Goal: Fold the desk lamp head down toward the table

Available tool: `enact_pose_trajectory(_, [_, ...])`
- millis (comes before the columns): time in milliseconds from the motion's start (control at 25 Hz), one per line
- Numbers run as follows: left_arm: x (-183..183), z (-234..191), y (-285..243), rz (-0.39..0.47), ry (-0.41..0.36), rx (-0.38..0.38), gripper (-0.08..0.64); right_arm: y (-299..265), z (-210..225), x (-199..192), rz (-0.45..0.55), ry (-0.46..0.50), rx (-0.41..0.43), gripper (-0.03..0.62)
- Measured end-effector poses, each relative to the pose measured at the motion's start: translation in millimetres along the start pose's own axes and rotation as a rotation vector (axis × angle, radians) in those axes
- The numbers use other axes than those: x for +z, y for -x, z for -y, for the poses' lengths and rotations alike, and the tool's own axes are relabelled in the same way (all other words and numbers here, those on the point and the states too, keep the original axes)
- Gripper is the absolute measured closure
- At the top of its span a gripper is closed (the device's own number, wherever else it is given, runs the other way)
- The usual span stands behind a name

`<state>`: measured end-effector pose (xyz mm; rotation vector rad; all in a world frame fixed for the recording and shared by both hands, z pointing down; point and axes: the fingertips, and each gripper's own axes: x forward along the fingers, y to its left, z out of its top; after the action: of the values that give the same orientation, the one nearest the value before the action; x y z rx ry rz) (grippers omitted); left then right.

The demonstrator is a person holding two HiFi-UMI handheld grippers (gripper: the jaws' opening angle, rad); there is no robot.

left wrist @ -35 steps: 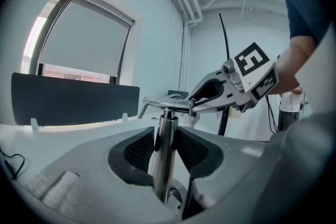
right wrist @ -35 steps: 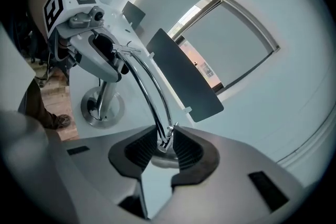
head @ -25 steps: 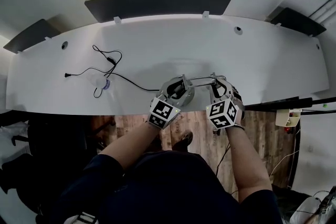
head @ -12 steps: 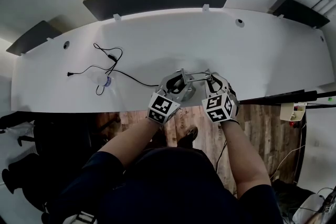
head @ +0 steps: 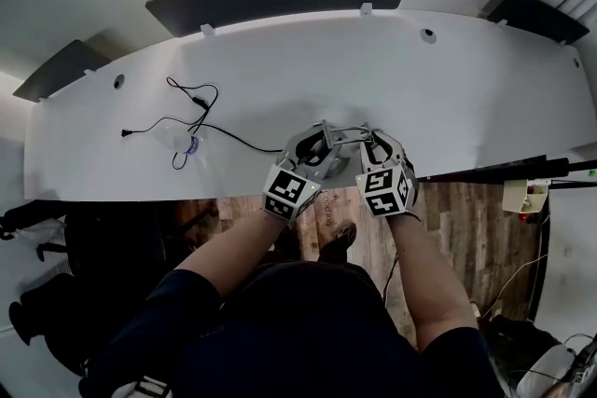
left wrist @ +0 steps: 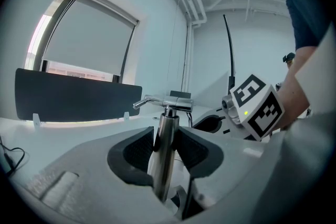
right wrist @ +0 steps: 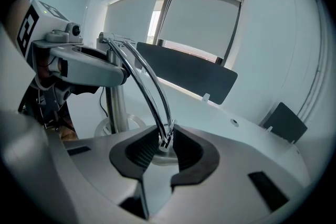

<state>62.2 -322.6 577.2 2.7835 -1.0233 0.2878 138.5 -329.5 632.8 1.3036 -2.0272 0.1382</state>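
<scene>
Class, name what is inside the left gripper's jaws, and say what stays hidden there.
The lamp post stands upright between the pads of the left gripper, which press on it. In the left gripper view, the gripper's own body covers the post's lower end.

lamp [right wrist: 117, 105] on desk [head: 448, 98], near edge | cable [head: 197, 106] left of it

No legible text, brand or number anywhere; only coded black-and-white square markers [head: 289, 194] on the two cubes [head: 386, 191].
</scene>
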Motion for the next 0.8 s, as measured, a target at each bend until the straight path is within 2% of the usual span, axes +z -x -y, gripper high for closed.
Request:
enact_pose_trajectory(280, [-4,-1,0,0.001,0.013,0.018,0.433,-6,-5,-5,-0.010,-0.023,-0.004,0.515])
enact_pose_trajectory(560, [-2,0,-4,-0.054,-0.021,0.036,0.433,-5,-2,-1,-0.019,0.044,-0.014,0.503])
enact_pose_trajectory(720, [6,3,2,-0.045,-0.021,0.035,0.425,8,-1,5,0.007,0.078,-0.037,0.473])
enact_pose_trajectory(800, [4,1,6,-0.052,-0.057,0.038,0.418,18,0,7,0.025,0.089,-0.051,0.472])
